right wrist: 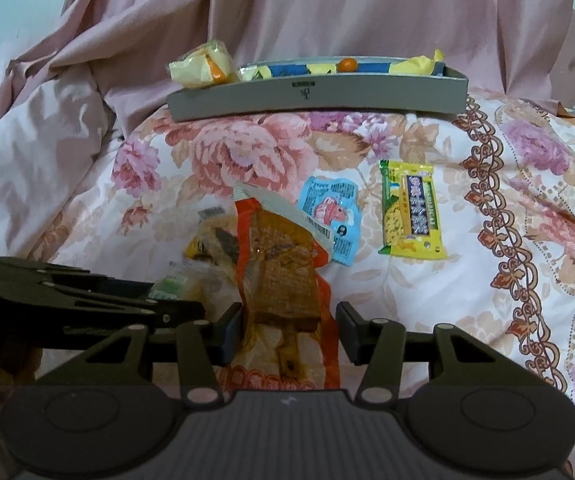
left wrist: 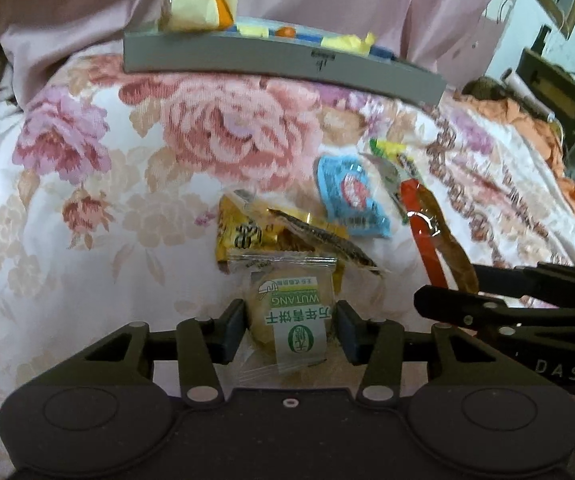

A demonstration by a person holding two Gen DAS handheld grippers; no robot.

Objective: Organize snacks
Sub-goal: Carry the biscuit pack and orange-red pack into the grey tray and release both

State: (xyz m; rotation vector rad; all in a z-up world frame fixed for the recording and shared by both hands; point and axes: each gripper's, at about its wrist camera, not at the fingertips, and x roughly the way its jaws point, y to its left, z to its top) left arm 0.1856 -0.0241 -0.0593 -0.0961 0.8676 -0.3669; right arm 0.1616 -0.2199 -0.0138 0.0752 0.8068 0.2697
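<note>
Snacks lie in a loose pile on a floral bedspread [right wrist: 427, 136], with a grey tray [left wrist: 279, 66] at the far edge already holding a few yellow, blue and orange wrapped pieces. Left gripper [left wrist: 290, 330] has its fingers pinching a clear-wrapped round biscuit pack [left wrist: 289, 312] with green print; pads sit against both sides of it. Right gripper [right wrist: 289, 330] has its fingers straddling a red-edged brown snack packet [right wrist: 283, 276]; the left pad touches the wrapper, the right pad shows a small gap, so a firm grip can't be confirmed. Just beyond lie a yellow pack [left wrist: 243, 236] under a thin fish-shaped snack [left wrist: 323, 236], then a blue pouch [right wrist: 329, 220], and a yellow-green bar [right wrist: 411, 212] further to the right, apart from the rest. Pink drapery [right wrist: 327, 12] hangs behind the tray. Step in hand looks like the pick-up stage, both grippers on one item each, neither carried to the tray yet. Next move likely calls for lifting each packet clear of the pile without dragging neighbours, reaching forward over the tray rim, and releasing into free space. Floppy wrappers may slip, and the soft bed may let the tray tip.
</note>
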